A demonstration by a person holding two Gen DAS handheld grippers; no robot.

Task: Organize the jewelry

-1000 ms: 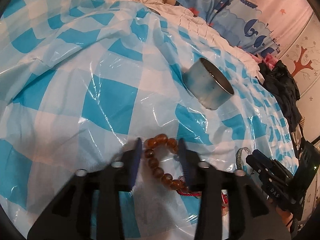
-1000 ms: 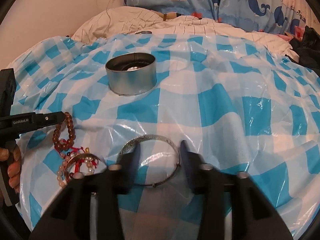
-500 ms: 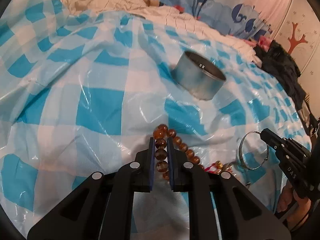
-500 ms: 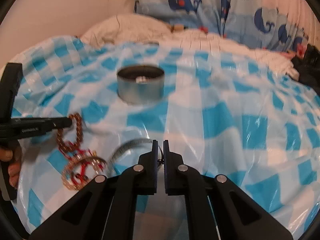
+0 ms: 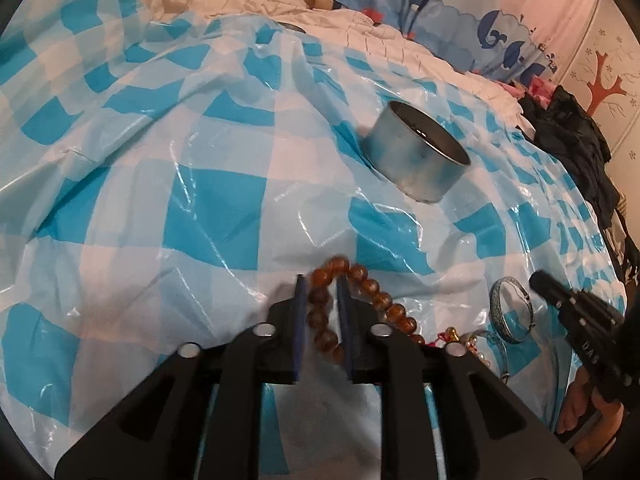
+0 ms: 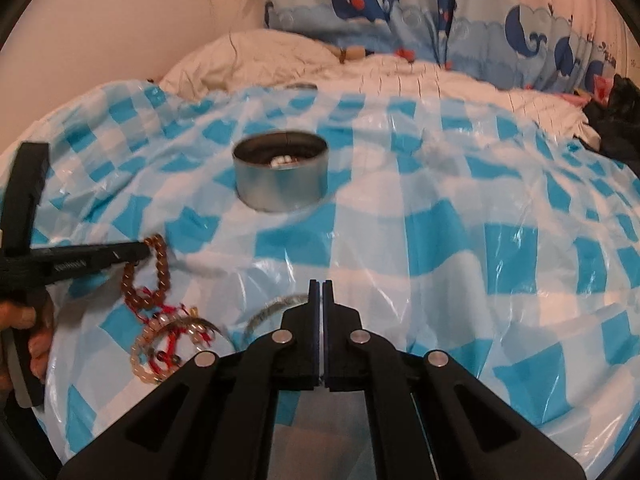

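Meanwhile, on the bed: I work both grippers over a blue-checked plastic sheet [image 6: 440, 216].
Left gripper [image 5: 322, 284]: jaws astride the brown bead bracelet [image 5: 360, 276]; they have just eased apart, and whether the pads press it now I cannot tell.
Right gripper [image 6: 321, 286]: pinched closed on the silver bangle [image 5: 510, 310], lifted off the sheet.
Tin [image 6: 280, 174]: upright mid-sheet, something pale already inside.
Left to do: both bracelets, plus the tangle of pale beads and red cord [image 6: 168, 340] near my left gripper, by my reckoning bound for the tin.
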